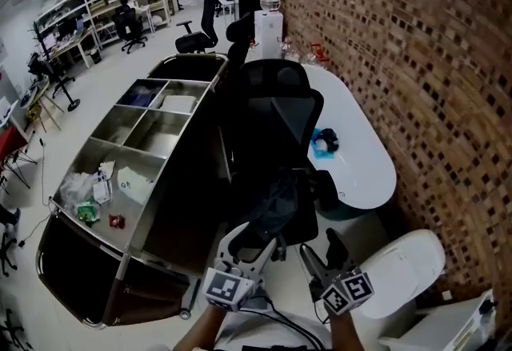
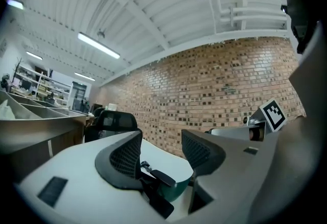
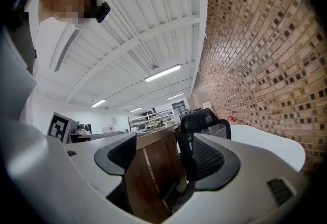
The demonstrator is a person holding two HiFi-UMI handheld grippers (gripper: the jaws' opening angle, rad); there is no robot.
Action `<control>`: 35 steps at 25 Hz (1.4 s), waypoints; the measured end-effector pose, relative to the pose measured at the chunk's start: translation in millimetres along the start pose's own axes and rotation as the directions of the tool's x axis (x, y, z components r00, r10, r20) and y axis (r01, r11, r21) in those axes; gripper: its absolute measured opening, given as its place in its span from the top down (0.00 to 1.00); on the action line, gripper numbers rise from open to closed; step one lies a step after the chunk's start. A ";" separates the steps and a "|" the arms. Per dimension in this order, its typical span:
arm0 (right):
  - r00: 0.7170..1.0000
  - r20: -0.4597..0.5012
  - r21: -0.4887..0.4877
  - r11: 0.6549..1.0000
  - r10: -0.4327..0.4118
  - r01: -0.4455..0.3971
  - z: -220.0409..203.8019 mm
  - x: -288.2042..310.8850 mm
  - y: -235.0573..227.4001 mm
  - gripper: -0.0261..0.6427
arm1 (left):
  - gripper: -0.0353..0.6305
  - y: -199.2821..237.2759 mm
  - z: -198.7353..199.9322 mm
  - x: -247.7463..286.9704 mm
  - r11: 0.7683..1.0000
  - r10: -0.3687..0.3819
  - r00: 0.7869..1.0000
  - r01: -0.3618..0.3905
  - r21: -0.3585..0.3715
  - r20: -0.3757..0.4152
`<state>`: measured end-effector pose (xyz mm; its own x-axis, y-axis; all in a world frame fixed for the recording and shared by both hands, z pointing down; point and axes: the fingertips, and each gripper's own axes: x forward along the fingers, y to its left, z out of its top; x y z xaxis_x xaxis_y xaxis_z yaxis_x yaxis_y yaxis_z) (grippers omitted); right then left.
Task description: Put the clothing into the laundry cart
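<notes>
1. The cart (image 1: 192,209) is standing left of centre. It is a long box with dark brown sides and a dull metal tray on top, and I am counting five compartments split by thin walls. The nearest one is holding crumpled packets.
2. One black chair (image 1: 276,113), mesh-backed with a curved headrest, is sitting between the cart and a glossy white oval table (image 1: 364,169). A rough brick wall (image 1: 432,61) is running behind the table.
3. The clothing (image 1: 278,199), one dark rumpled piece, is lying on the chair seat, outside the cart. It is too dim for me to make out the fabric.
4. One small blue thing (image 1: 324,141) is resting on the table.
5. The left gripper (image 2: 161,151) is keeping its two jaws well apart, with dimpled black pads (image 2: 126,154) facing each other. Nothing is sitting between them and they are touching nothing.
6. The right gripper (image 3: 163,156) is also holding its jaws parted and empty. Only the cart's brown side and the chair are showing beyond the gap.
7. There are two grippers, smooth white shells, each carrying one marker cube (image 1: 226,287). Both are hovering low, just short of the chair.
</notes>
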<state>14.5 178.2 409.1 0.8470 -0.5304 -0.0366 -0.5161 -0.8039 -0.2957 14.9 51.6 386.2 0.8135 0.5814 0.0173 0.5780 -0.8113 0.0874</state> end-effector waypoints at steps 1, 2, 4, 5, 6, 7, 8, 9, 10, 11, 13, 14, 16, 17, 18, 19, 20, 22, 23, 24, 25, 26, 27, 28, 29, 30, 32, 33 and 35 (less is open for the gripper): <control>1.000 -0.007 -0.007 1.000 0.004 -0.004 1.5 16.7 -2.2 0.42 | 0.59 11.1 2.4 9.1 1.000 -0.001 1.000 0.001 0.002 0.002; 1.000 -0.013 -0.019 1.000 0.009 -0.009 3.6 33.2 -3.9 0.42 | 0.59 22.2 4.9 18.1 1.000 -0.001 1.000 0.001 0.008 0.005; 1.000 -0.021 -0.052 0.998 0.020 -0.021 7.6 64.2 -5.4 0.42 | 0.59 45.8 8.9 33.9 1.000 0.006 1.000 -0.006 0.015 0.011; 1.000 -0.024 -0.068 0.997 0.020 -0.022 8.2 78.7 -6.4 0.42 | 0.59 59.0 9.3 40.7 1.000 0.013 1.000 -0.013 0.010 0.013; 0.999 -0.028 -0.080 0.997 0.017 -0.019 8.0 92.4 -8.6 0.42 | 0.59 72.9 8.8 46.9 1.000 0.022 1.000 -0.022 0.001 0.015; 0.999 -0.033 -0.088 0.996 0.009 -0.012 7.5 105.0 -12.1 0.42 | 0.59 86.6 7.6 52.5 0.999 0.031 0.999 -0.031 -0.010 0.018; 0.999 -0.038 -0.093 0.996 -0.001 -0.003 7.3 116.0 -16.7 0.42 | 0.59 99.6 6.0 57.3 0.999 0.041 0.999 -0.041 -0.021 0.021; 0.999 -0.043 -0.098 0.995 -0.013 0.009 8.0 125.5 -21.8 0.42 | 0.59 111.8 4.4 61.6 0.998 0.051 0.998 -0.050 -0.031 0.023; 0.999 -0.046 -0.103 0.994 -0.026 0.022 9.5 133.7 -27.1 0.42 | 0.59 123.4 2.9 65.9 0.998 0.058 0.998 -0.057 -0.040 0.022; 0.998 -0.048 -0.108 0.994 -0.040 0.034 11.3 141.2 -32.1 0.42 | 0.59 134.4 1.5 70.4 0.997 0.063 0.998 -0.062 -0.050 0.017; 0.997 -0.049 -0.114 0.992 -0.057 0.051 13.3 155.0 -39.2 0.42 | 0.59 152.6 -0.3 77.9 0.995 0.064 0.998 -0.064 -0.076 0.006; 0.997 -0.048 -0.115 0.992 -0.061 0.055 13.3 161.8 -41.5 0.42 | 0.59 158.8 -2.3 80.7 0.995 0.059 0.998 -0.059 -0.081 0.000; 0.997 -0.041 -0.113 0.992 -0.068 0.063 13.8 174.9 -45.9 0.42 | 0.59 166.6 -9.4 87.8 0.997 0.041 0.999 -0.041 -0.058 -0.011; 0.997 -0.034 -0.113 0.991 -0.070 0.066 14.5 180.6 -48.0 0.42 | 0.59 169.4 -10.5 92.5 0.998 0.035 0.999 -0.035 -0.049 -0.012; 0.997 -0.029 -0.115 0.991 -0.070 0.066 15.5 185.5 -49.6 0.42 | 0.59 171.8 -8.6 97.4 0.998 0.034 0.999 -0.034 -0.050 -0.007; 0.998 -0.027 -0.120 0.991 -0.065 0.061 16.4 189.6 -51.0 0.42 | 0.59 173.8 -4.0 102.2 0.998 0.038 0.999 -0.037 -0.060 0.003; 0.998 -0.028 -0.128 0.990 -0.058 0.054 17.1 193.2 -52.7 0.42 | 0.59 175.8 1.0 106.8 0.997 0.045 0.999 -0.044 -0.069 0.015; 0.998 -0.031 -0.143 0.989 -0.047 0.043 18.7 200.2 -59.6 0.42 | 0.59 181.3 7.1 116.1 0.996 0.062 0.998 -0.060 -0.072 0.030; 0.999 -0.028 -0.145 0.989 -0.047 0.043 20.1 203.7 -64.9 0.42 | 0.59 184.4 9.0 121.5 0.996 0.069 0.997 -0.066 -0.068 0.034; 0.999 -0.022 -0.142 0.989 -0.049 0.046 22.0 206.8 -70.6 0.42 | 0.59 187.2 10.2 127.0 0.996 0.074 0.997 -0.072 -0.061 0.036; 0.999 -0.015 -0.136 0.989 -0.052 0.050 23.9 209.5 -76.2 0.42 | 0.59 189.6 10.3 131.9 0.996 0.078 0.996 -0.076 -0.053 0.037; 0.999 -0.011 -0.130 0.990 -0.053 0.051 25.3 212.1 -81.1 0.42 | 0.59 191.5 8.4 135.8 0.996 0.082 0.996 -0.081 -0.041 0.034; 0.999 -0.009 -0.127 0.991 -0.051 0.050 26.4 214.6 -85.1 0.42 | 0.59 193.2 4.1 138.3 0.996 0.085 0.996 -0.085 -0.021 0.029; 0.999 -0.010 -0.126 0.991 -0.047 0.045 27.1 216.9 -88.3 0.42 | 0.59 194.4 -0.9 139.7 0.996 0.090 0.996 -0.090 -0.001 0.023; 0.999 -0.012 -0.126 0.991 -0.043 0.041 27.5 219.0 -91.2 0.42 | 0.59 194.8 -3.1 140.8 0.995 0.096 0.995 -0.097 0.004 0.019; 0.999 -0.015 -0.126 0.991 -0.037 0.035 28.0 221.2 -94.0 0.42 | 0.59 194.6 -2.2 142.7 0.995 0.104 0.994 -0.104 -0.005 0.020; 1.000 -0.019 -0.126 0.992 -0.022 0.019 28.7 226.6 -100.3 0.42 | 0.59 193.3 3.5 150.2 0.993 0.116 0.993 -0.115 -0.034 0.023; 1.000 -0.023 -0.126 0.992 -0.014 0.011 28.4 228.4 -104.0 0.42 | 0.59 191.8 5.8 155.0 0.992 0.121 0.992 -0.120 -0.044 0.024; 0.999 -0.035 -0.126 0.992 -0.005 0.000 25.7 229.1 -112.5 0.42 | 0.59 188.7 4.0 163.4 0.990 0.131 0.991 -0.129 -0.054 0.021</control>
<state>269.9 154.1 409.5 0.8445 -0.5356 -0.0016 -0.5278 -0.8316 -0.1727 257.2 -6.7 401.5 0.8832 0.4689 0.0075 0.4635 -0.8752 0.1382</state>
